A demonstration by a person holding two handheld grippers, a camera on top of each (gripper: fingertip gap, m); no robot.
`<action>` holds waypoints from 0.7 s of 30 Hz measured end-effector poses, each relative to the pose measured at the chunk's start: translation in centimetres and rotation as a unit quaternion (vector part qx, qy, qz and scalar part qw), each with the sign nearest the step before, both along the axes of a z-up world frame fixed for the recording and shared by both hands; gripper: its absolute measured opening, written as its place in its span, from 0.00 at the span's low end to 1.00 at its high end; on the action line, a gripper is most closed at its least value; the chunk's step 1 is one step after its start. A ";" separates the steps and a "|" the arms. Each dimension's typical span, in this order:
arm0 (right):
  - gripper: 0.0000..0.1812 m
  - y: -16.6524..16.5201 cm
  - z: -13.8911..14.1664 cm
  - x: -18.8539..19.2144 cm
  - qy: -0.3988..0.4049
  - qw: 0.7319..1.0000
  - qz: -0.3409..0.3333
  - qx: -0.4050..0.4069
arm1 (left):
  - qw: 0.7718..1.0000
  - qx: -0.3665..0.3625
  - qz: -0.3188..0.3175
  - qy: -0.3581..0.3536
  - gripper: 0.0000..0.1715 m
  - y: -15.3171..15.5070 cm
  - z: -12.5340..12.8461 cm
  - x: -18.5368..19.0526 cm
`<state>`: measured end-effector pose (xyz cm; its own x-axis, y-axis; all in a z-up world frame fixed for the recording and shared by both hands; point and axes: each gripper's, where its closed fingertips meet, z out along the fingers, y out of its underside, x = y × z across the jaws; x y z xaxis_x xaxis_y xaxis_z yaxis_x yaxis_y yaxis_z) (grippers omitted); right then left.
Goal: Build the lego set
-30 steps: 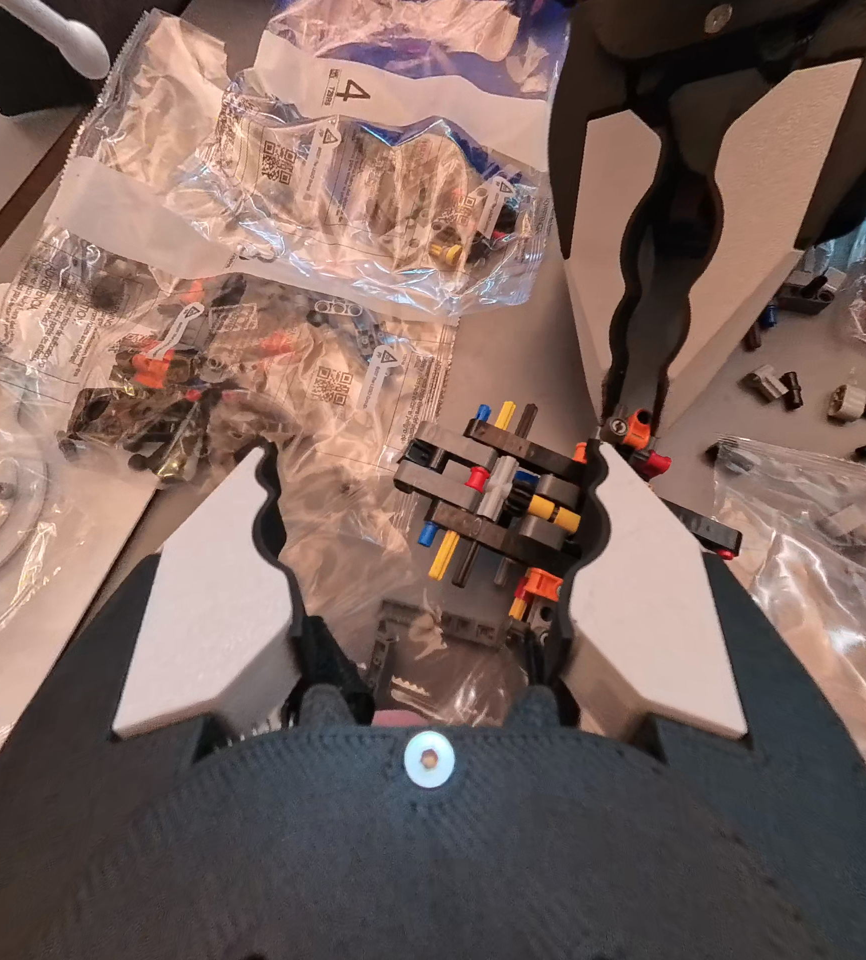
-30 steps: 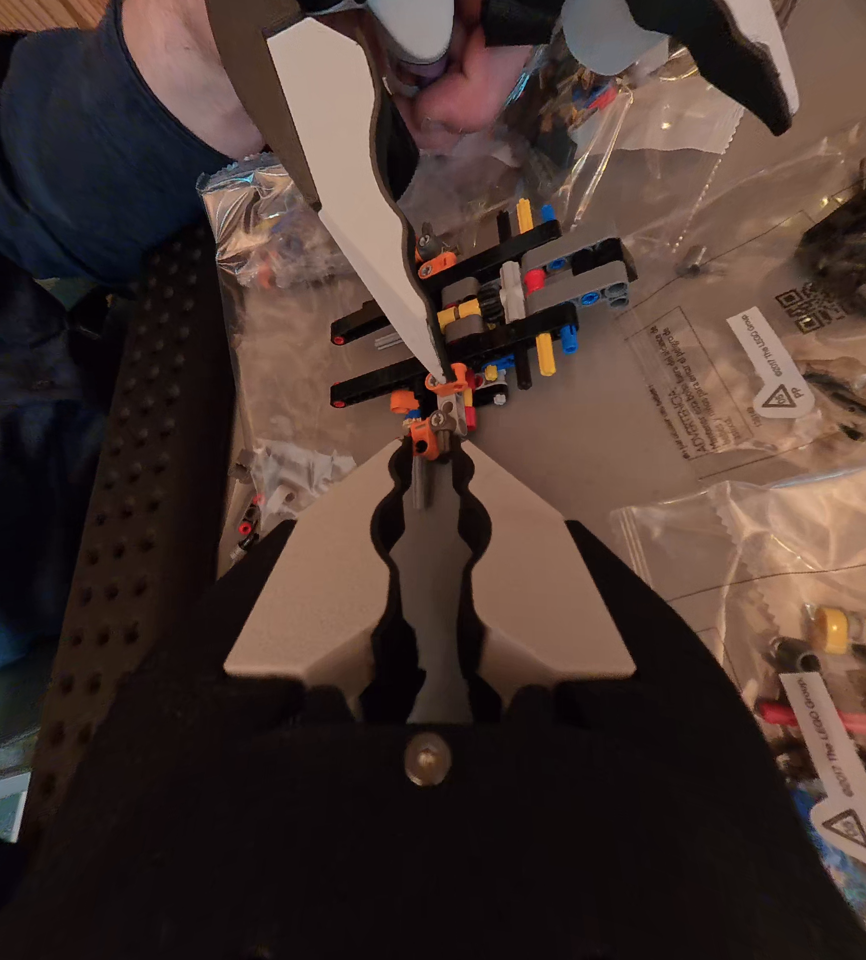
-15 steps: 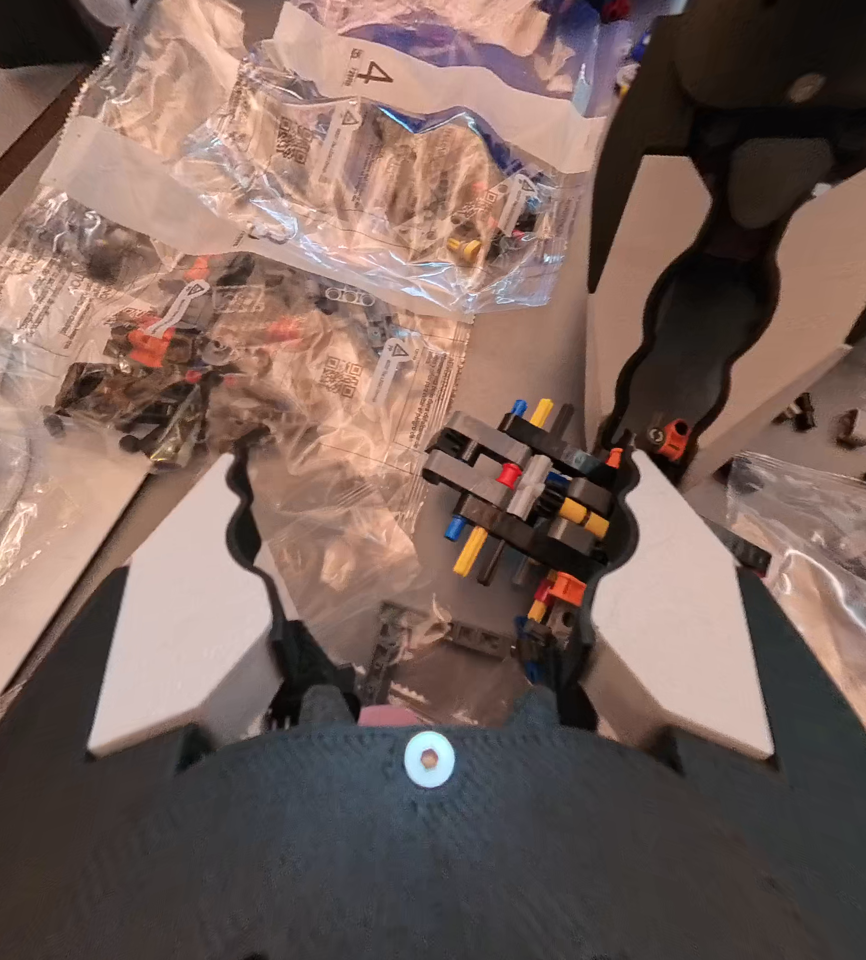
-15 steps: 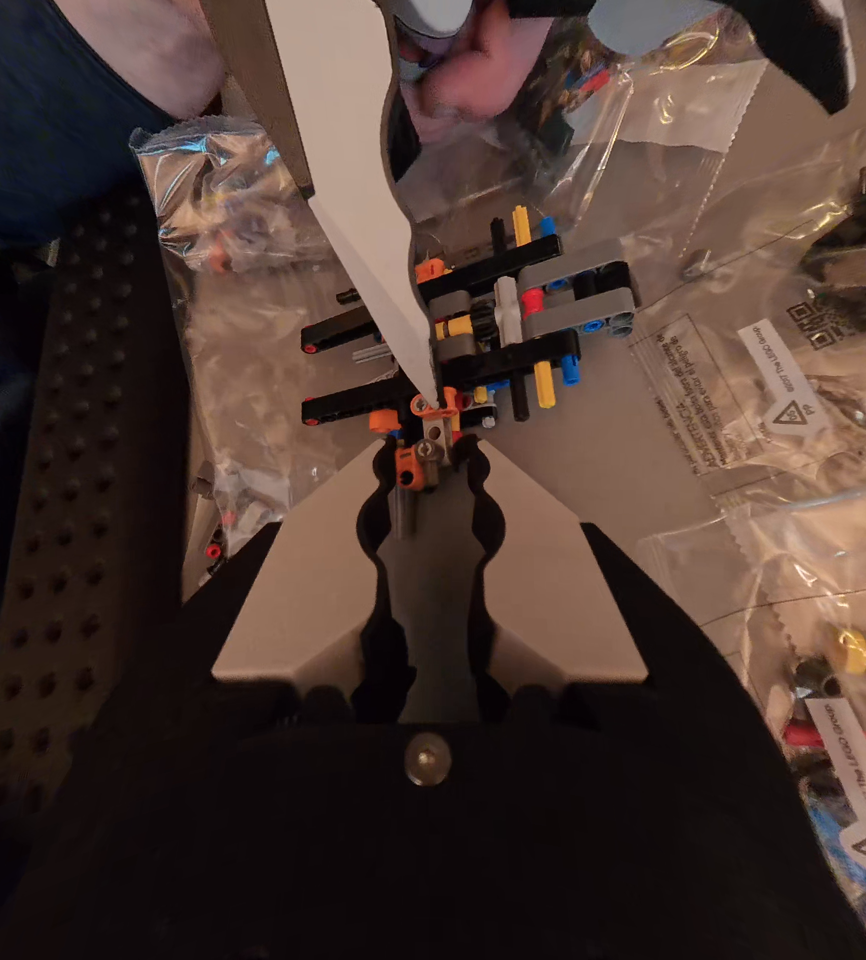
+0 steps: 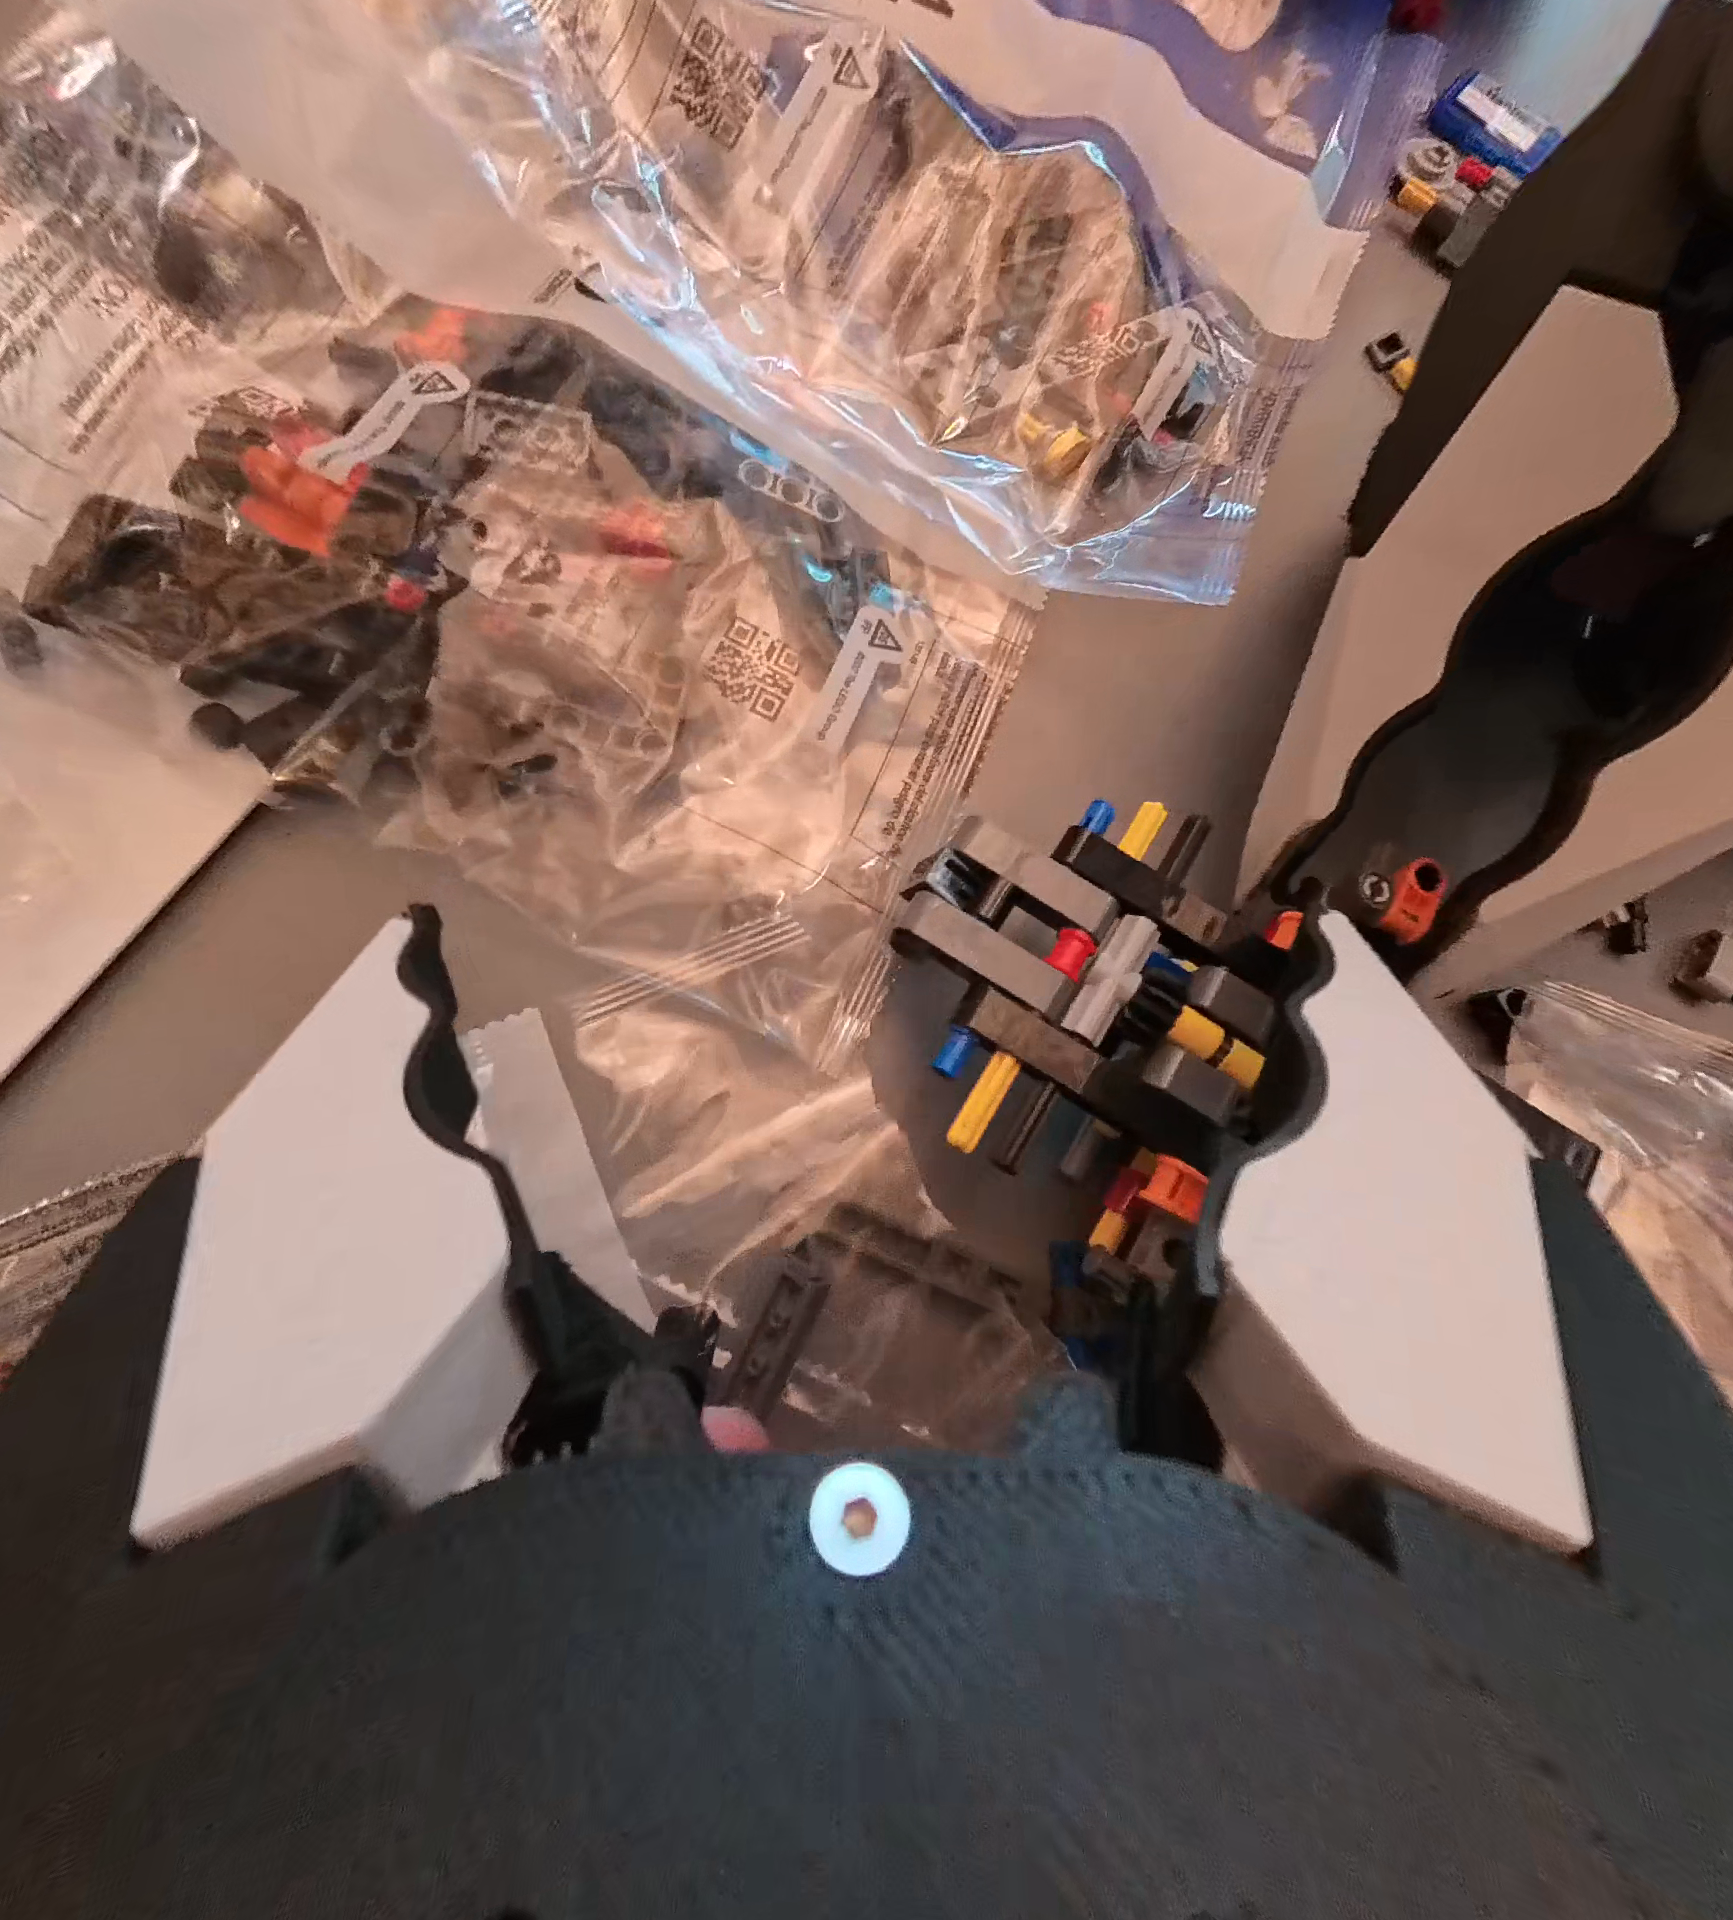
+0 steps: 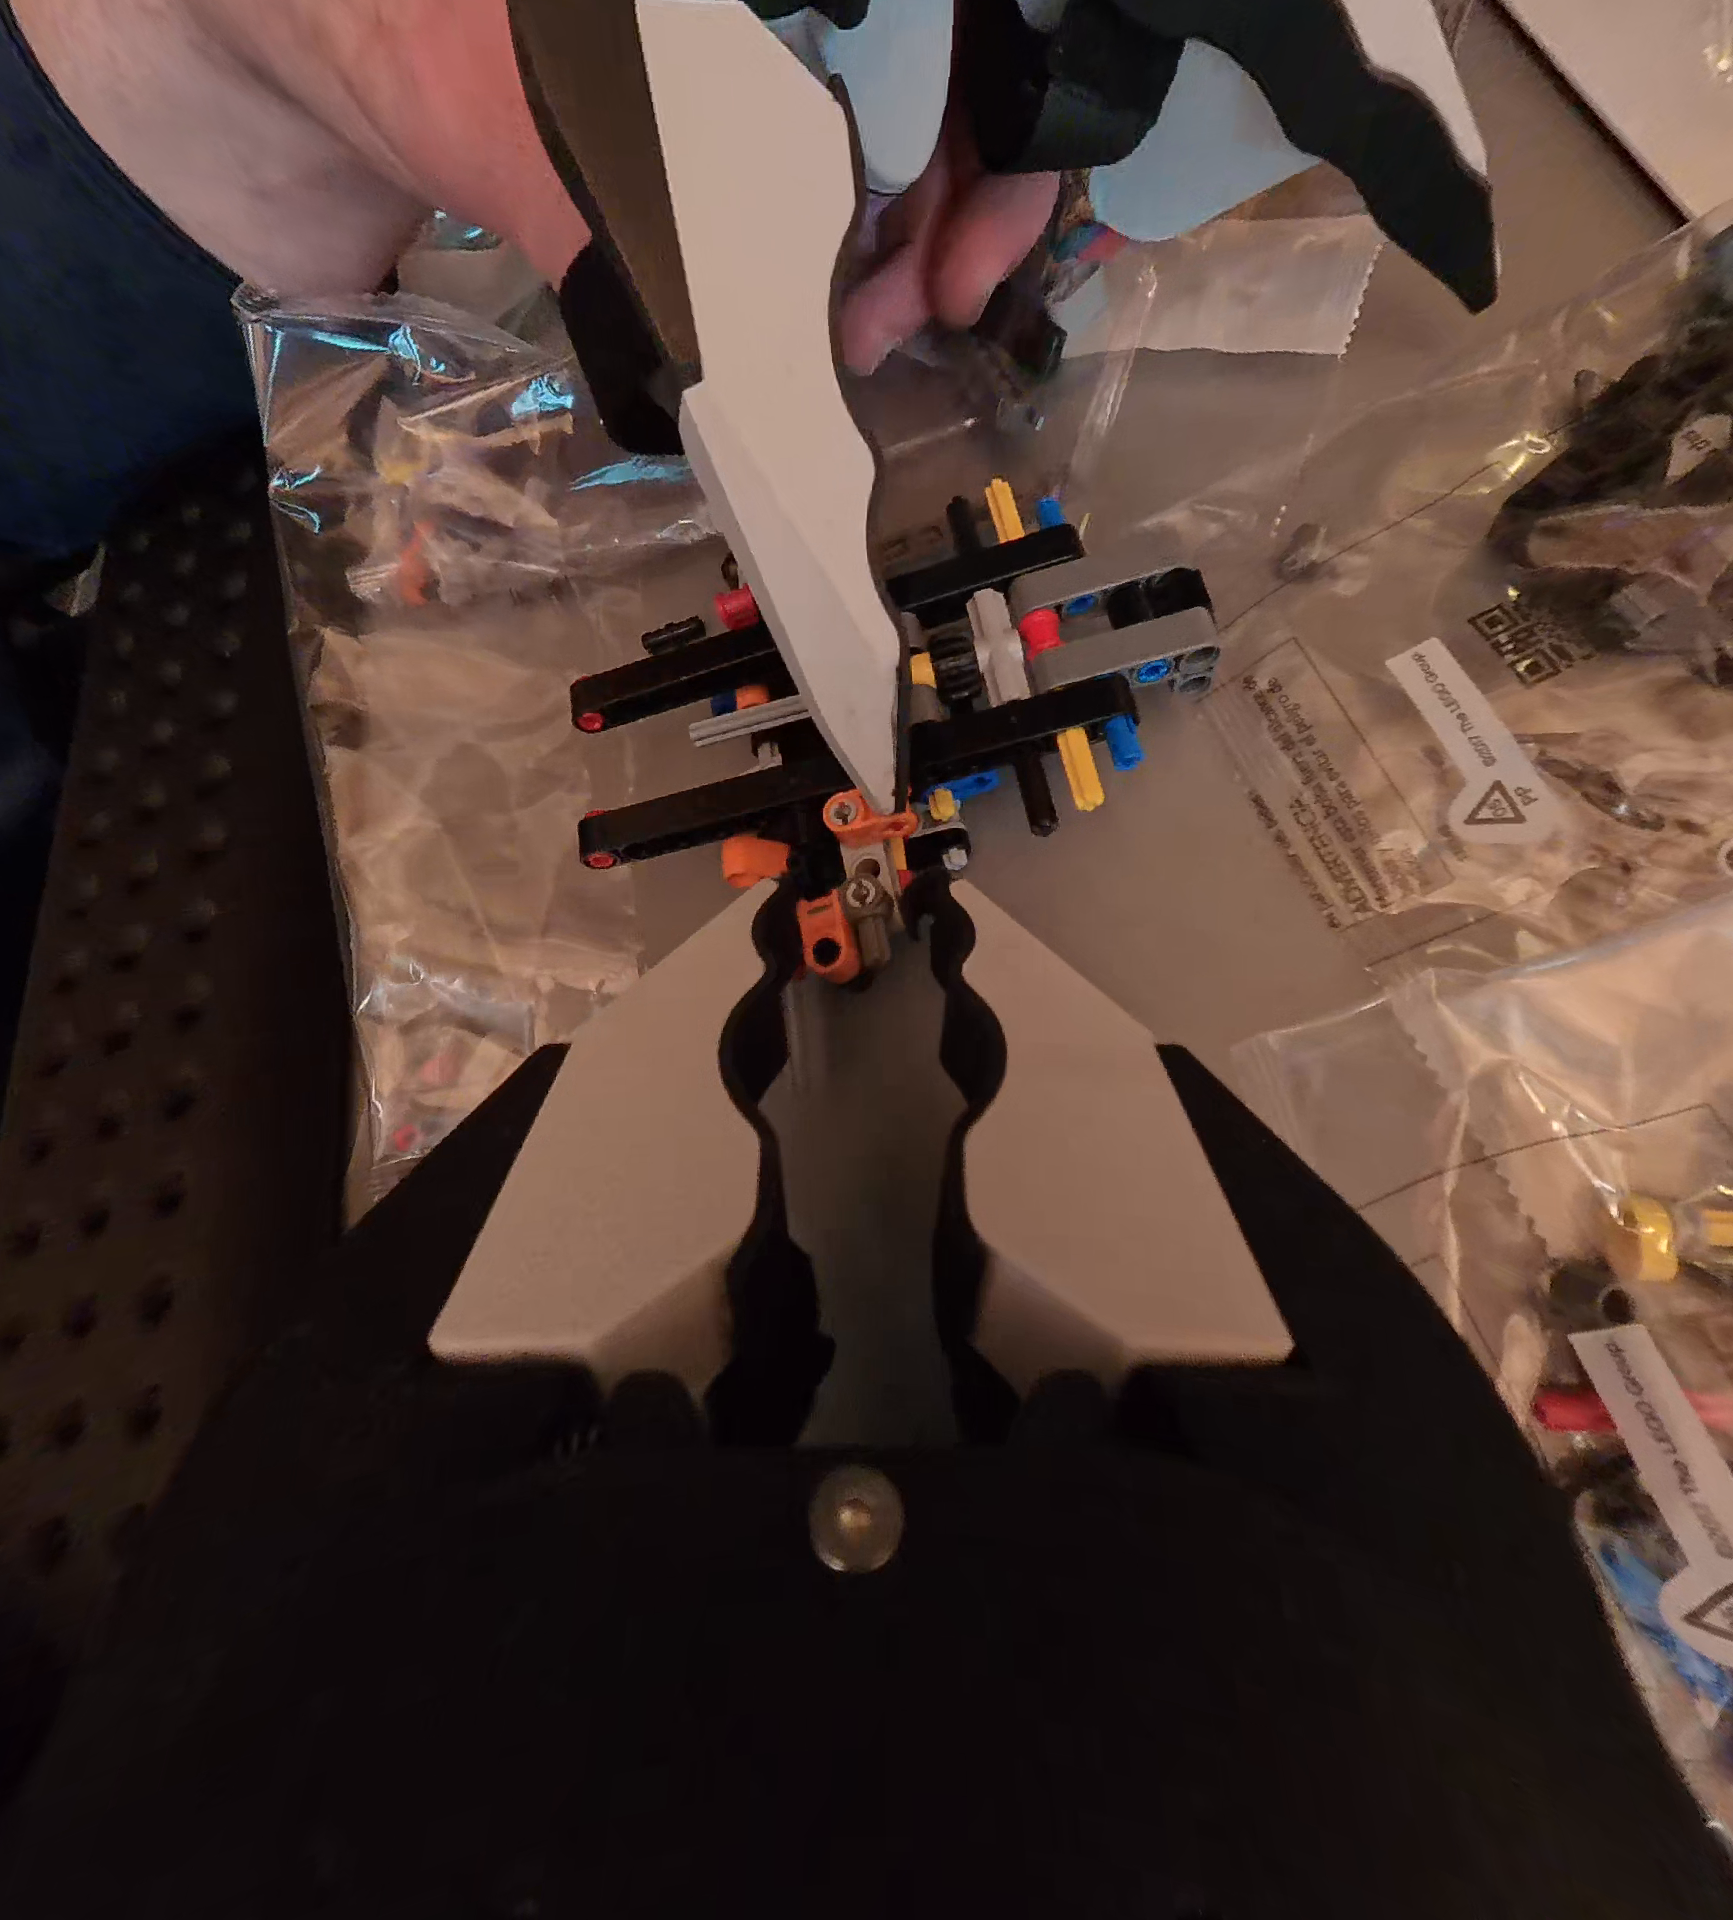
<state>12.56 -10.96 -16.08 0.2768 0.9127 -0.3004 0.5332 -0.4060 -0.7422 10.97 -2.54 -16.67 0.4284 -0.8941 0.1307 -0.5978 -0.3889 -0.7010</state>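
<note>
A small lego assembly point(image 5: 1080, 997) of black and grey beams with yellow, blue and red pins lies on the grey table. My left gripper point(image 5: 862, 925) is open wide, and its right finger point(image 5: 1381, 1122) lies against the assembly's right side. In the right wrist view that white finger point(image 6: 789, 582) comes down from the top onto the assembly point(image 6: 1007, 665). My right gripper point(image 6: 857, 914) is shut on an orange connector with a grey pin point(image 6: 831, 935), held at the assembly's near edge by another orange piece point(image 6: 867, 821). It also shows in the left wrist view point(image 5: 1361, 914).
Clear plastic bags of parts point(image 5: 633, 582) cover the table on the left and behind. More bags point(image 6: 1620, 1195) lie right of the right gripper. A black studded mat point(image 6: 145, 987) runs along the left. A person's hand point(image 6: 924, 249) and a blue sleeve are above.
Both grippers have come closer to the assembly. The right gripper has carried the orange connector up to the assembly's edge. The left gripper has stayed open.
</note>
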 end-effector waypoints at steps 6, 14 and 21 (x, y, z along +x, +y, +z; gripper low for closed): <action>0.12 0.2 0.2 -0.1 0.008 1.000 -0.009 0.003 | 1.000 0.004 0.002 -0.001 0.88 0.2 0.1 -0.1; 0.12 0.3 0.3 -0.1 0.013 1.000 -0.010 0.007 | 1.000 -0.001 0.006 -0.003 0.88 0.2 0.0 -0.1; 0.11 0.1 0.5 -0.1 0.018 1.000 -0.004 0.008 | 1.000 -0.015 -0.002 -0.005 0.88 -0.1 -0.2 -0.1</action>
